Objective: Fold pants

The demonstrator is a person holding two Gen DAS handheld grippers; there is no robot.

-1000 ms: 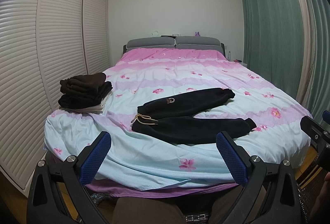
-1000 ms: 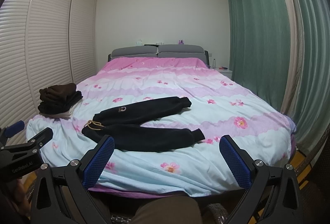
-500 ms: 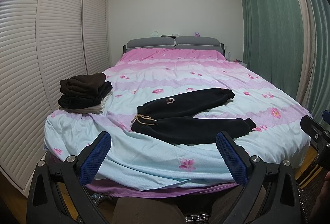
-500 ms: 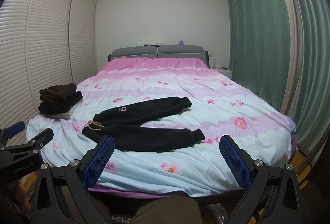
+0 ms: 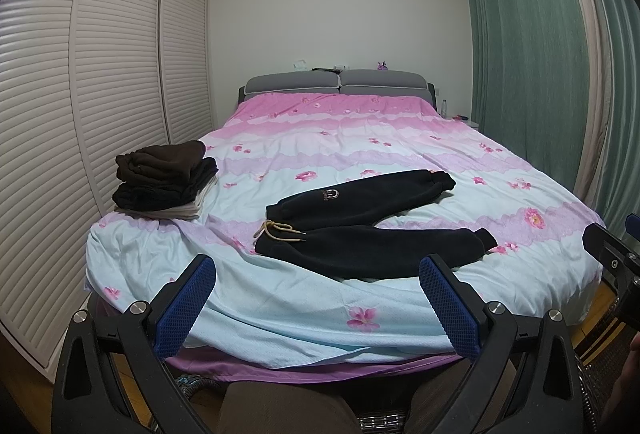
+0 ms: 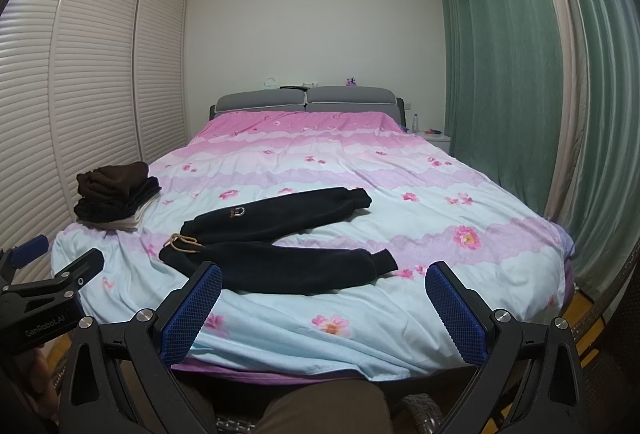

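Note:
Black pants (image 5: 360,222) lie spread on the bed near its foot, waist with tan drawstring to the left, both legs pointing right and splayed apart. They also show in the right wrist view (image 6: 276,246). My left gripper (image 5: 318,298) is open and empty, held off the foot of the bed, short of the pants. My right gripper (image 6: 324,304) is open and empty, also short of the foot edge. Each gripper shows at the edge of the other's view.
A stack of folded dark and pale clothes (image 5: 164,178) sits at the bed's left edge. The bed (image 5: 360,138) has a pink and pale blue flowered cover. Louvred wardrobe doors (image 5: 80,94) stand left, green curtains (image 5: 540,66) right.

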